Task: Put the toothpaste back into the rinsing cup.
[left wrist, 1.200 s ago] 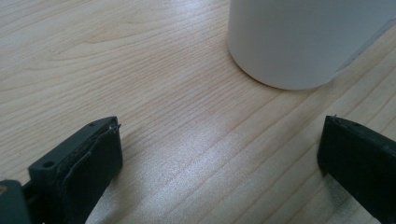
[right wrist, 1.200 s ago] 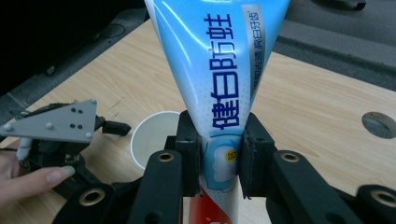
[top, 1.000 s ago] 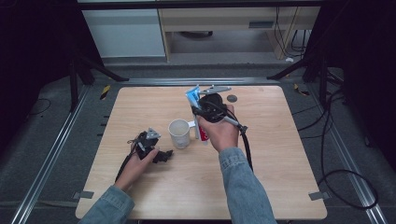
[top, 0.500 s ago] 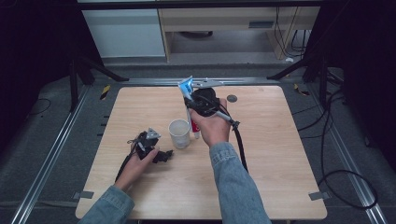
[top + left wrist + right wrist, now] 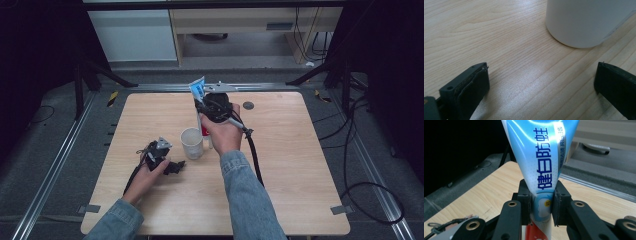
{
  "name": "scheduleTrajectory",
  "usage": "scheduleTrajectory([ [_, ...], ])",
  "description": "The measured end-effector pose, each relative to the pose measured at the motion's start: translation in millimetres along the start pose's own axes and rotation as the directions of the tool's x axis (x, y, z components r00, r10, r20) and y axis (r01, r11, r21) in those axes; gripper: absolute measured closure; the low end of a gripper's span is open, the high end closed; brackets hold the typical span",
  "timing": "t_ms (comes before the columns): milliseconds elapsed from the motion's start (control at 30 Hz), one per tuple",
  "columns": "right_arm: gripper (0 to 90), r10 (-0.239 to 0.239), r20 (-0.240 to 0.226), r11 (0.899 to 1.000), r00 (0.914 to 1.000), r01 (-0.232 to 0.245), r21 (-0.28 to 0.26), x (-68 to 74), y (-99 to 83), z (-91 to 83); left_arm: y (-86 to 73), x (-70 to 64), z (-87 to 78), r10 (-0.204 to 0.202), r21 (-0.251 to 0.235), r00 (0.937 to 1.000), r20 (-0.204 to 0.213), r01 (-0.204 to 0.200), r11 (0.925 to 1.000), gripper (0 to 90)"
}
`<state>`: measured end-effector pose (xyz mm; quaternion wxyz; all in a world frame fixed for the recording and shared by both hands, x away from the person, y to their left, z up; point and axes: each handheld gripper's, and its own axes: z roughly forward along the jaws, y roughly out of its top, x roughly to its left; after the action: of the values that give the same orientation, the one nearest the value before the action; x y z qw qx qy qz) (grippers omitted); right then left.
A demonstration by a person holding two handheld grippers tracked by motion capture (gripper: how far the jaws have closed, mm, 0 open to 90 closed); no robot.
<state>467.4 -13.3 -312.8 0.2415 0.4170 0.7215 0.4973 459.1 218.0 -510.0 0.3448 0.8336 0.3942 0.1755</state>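
The right gripper (image 5: 541,207) was clamped on a toothpaste tube (image 5: 541,157), its jaws pinching the tube low on its body so that the crimped end stood up above them. In the high view the tube (image 5: 198,90) hung upright just beside the cup (image 5: 192,143), cap end down, probably held that way to drop into it. The left gripper (image 5: 541,82) rested on the table (image 5: 499,50), jaws wide apart, with the cup (image 5: 586,22) just ahead of them, perhaps ready to steady it. The hand hid the tube's lower end in the high view; the cup's rim was cut off in the left gripper view.
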Motion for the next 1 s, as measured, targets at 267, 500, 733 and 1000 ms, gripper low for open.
scheduleTrajectory([
  [267, 72.4, -0.001, 0.004, 0.999, 1.0000, 0.001, -0.040, 2.3, 0.1, 3.5, 0.0, 0.0, 0.0, 0.000, 0.000, 1.0000, 0.000, 0.000, 1.0000, 0.0],
  [500, 72.4, 0.002, 0.018, 0.998, 0.9998, -0.001, -0.066, 2.0, 0.1, 4.1, 0.0, 0.1, 0.0, 0.000, 0.000, 1.0000, 0.001, 0.000, 1.0000, 0.0],
  [733, 72.5, 0.003, 0.026, 0.995, 0.9997, -0.001, -0.099, 4.1, -0.5, 6.0, 0.0, 0.0, 0.0, 0.000, 0.000, 1.0000, 0.000, 0.000, 1.0000, 0.0],
  [1000, 72.5, -0.001, 0.027, 0.992, 0.9996, 0.005, -0.128, 7.0, -1.5, 9.5, 0.0, 0.0, 0.0, 0.000, 0.000, 1.0000, 0.000, 0.000, 1.0000, 0.0],
])
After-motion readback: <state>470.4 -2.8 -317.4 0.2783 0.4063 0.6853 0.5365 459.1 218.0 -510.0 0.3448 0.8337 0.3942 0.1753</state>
